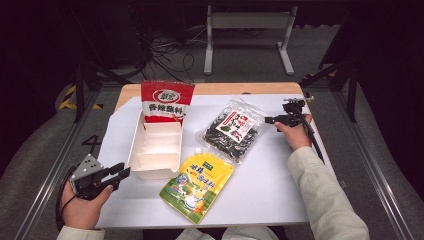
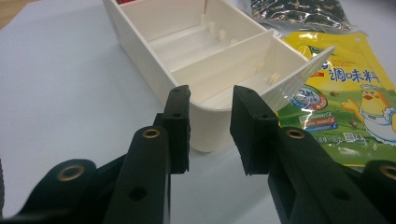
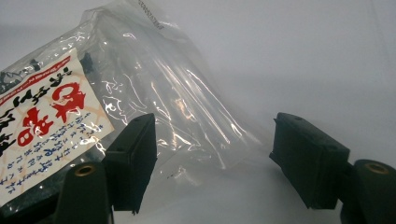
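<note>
The right gripper's point(image 1: 272, 120) fingers point(image 3: 130, 161) stood wide apart with nothing clamped; the clear corner of the seaweed packet point(image 3: 154, 102) lay on the bench between them, close to one finger, though I could not tell whether it touched. In the high view that gripper pointed level toward the packet's point(image 1: 232, 129) right edge at the far right of the white bench point(image 1: 270, 185), the right hand point(image 1: 295, 134) wrapped around its body and the sleeved forearm running back to the near edge.

The left gripper's point(image 1: 120, 172) fingers point(image 2: 177, 126) were parted narrowly and empty, aimed at the near end of the white divided tray point(image 1: 145, 172), just short of its wall. The left hand point(image 1: 82, 202) rested at the near left corner.
</note>
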